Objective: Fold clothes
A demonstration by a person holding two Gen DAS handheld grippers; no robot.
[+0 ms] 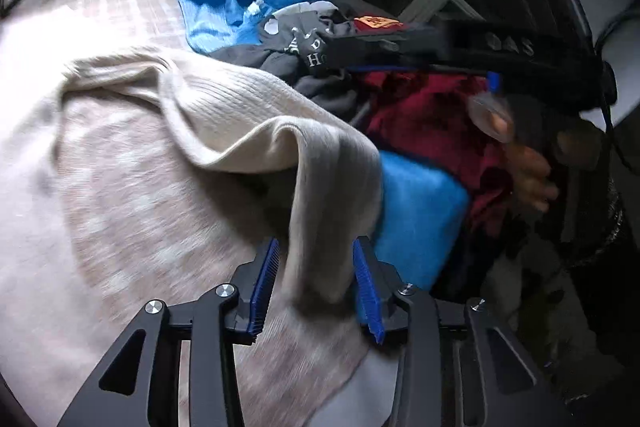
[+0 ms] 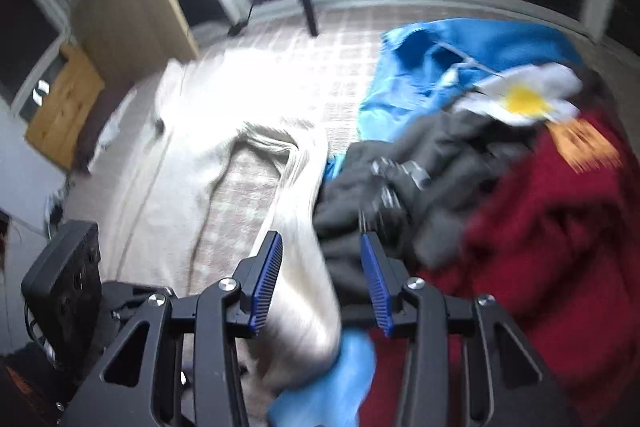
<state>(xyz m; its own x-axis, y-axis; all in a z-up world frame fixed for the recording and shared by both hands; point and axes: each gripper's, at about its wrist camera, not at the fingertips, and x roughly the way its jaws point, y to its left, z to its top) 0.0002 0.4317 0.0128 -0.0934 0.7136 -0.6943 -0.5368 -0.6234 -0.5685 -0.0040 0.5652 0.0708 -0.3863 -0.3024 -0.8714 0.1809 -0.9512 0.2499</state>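
Bed w/ pale checked cover (image 2: 344, 39), dark windows behind, wood cabinet (image 2: 64, 107) off to one side. Cream ribbed sweater (image 1: 224, 107) lies spread on the cover, one part lifted & draped up between the left gripper (image 1: 316, 287) pads; jaws stand fairly wide, cloth hanging through, grip not certain. Right gripper (image 2: 320, 287) also wide, cream fabric between pads, blurred. Beside it an unfolded heap: blue garment (image 2: 460, 59), grey garment (image 2: 420, 163), dark red garment (image 2: 560, 227). No folded stack in view. Judging: sweater fold in hand, heap left to do.
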